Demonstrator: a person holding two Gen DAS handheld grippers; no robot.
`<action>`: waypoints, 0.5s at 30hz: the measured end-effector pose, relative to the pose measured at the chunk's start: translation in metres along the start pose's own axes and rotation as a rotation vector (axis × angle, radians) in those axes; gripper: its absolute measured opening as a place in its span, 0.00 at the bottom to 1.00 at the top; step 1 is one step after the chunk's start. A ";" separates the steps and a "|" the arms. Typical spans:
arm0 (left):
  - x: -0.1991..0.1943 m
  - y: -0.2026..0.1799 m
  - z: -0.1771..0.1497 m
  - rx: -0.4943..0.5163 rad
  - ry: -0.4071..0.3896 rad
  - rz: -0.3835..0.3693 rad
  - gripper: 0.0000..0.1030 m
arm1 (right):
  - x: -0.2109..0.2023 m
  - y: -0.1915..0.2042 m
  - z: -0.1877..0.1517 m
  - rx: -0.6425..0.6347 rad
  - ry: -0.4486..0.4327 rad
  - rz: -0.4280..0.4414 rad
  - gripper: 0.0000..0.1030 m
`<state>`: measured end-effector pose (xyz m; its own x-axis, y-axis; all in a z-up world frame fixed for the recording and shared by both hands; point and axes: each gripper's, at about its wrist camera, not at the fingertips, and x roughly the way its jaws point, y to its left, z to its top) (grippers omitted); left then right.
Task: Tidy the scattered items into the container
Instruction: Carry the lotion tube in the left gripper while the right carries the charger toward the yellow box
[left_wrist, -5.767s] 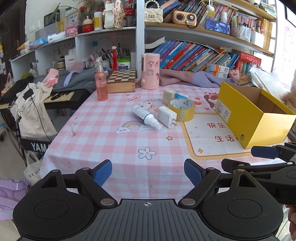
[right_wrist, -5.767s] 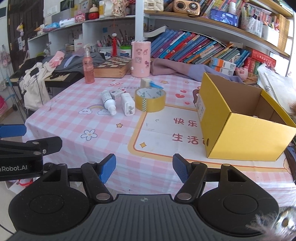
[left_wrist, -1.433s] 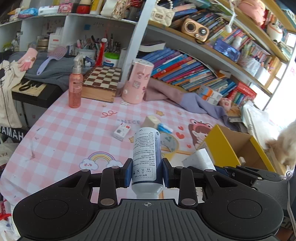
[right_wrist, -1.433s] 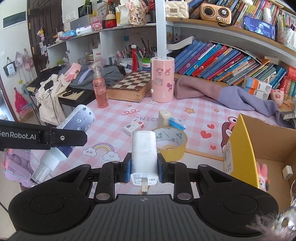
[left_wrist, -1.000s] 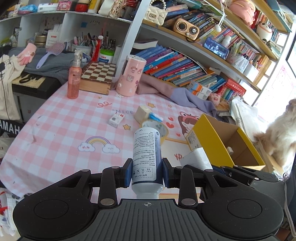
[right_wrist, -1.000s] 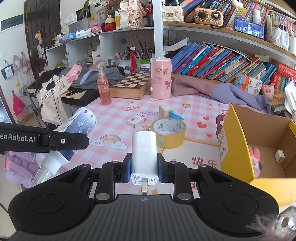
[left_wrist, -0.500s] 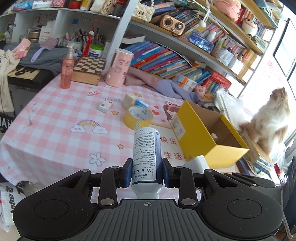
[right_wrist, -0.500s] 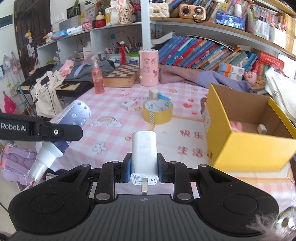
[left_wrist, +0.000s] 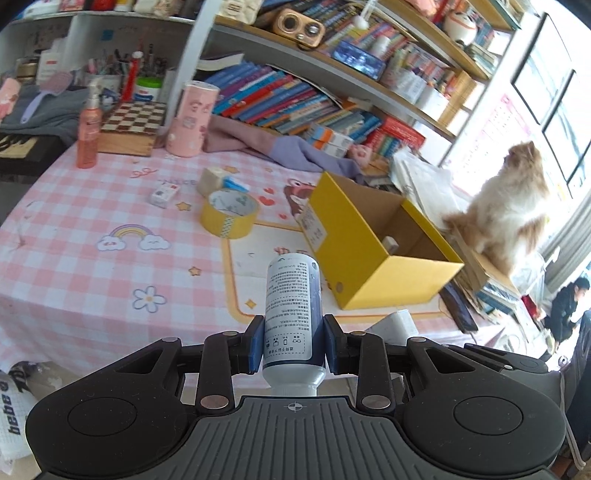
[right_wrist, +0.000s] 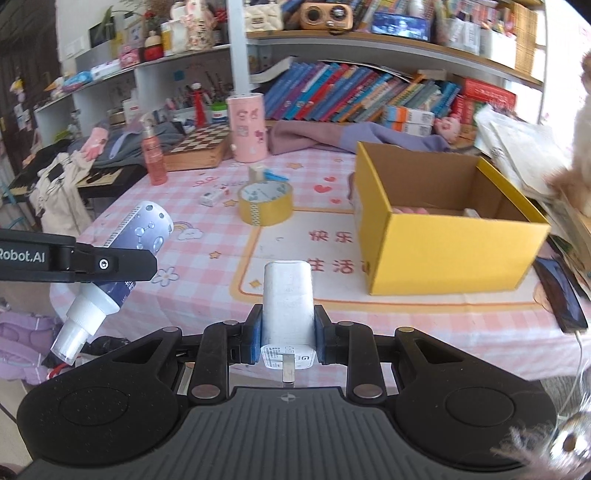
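Hovering off the near edge of the pink checked table (left_wrist: 66, 266), I hold both grippers short of it, each one loaded. Ahead and to the right of my left gripper (left_wrist: 293, 349) sits the yellow box (left_wrist: 373, 254), open at the top, with a small white piece lying on its floor; from my right gripper (right_wrist: 288, 341) the same box is ahead and slightly right, and something pink shows low against its near wall. Farther ahead and a little left of both sets of fingers lies the roll of yellow tape (right_wrist: 265, 205), flat on the cloth, with a small white carton (left_wrist: 165, 193) just beyond it to the left and a small cream box (left_wrist: 212, 176) near behind it.

My left gripper is clamped on the spray bottle (left_wrist: 293, 314), its base pointing forward and its white cap end back toward me. My right gripper is clamped on the white charger (right_wrist: 288, 301), its metal prong facing back toward the camera. The charger stands upright between the blue pads (right_wrist: 255, 341).
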<state>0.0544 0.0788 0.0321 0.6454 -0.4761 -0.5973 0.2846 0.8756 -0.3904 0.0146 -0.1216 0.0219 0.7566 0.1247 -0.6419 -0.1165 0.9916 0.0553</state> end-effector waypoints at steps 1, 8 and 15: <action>0.001 -0.001 0.000 0.005 0.001 -0.004 0.30 | 0.000 -0.002 -0.001 0.007 0.001 -0.002 0.24; 0.012 -0.014 0.004 0.033 0.016 -0.023 0.30 | -0.004 -0.015 -0.002 0.031 -0.005 -0.022 0.24; 0.030 -0.032 0.007 0.066 0.049 -0.059 0.30 | -0.006 -0.038 -0.002 0.067 -0.003 -0.061 0.24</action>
<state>0.0695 0.0365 0.0314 0.5909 -0.5292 -0.6089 0.3681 0.8485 -0.3803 0.0127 -0.1598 0.0223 0.7629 0.0641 -0.6433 -0.0271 0.9974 0.0673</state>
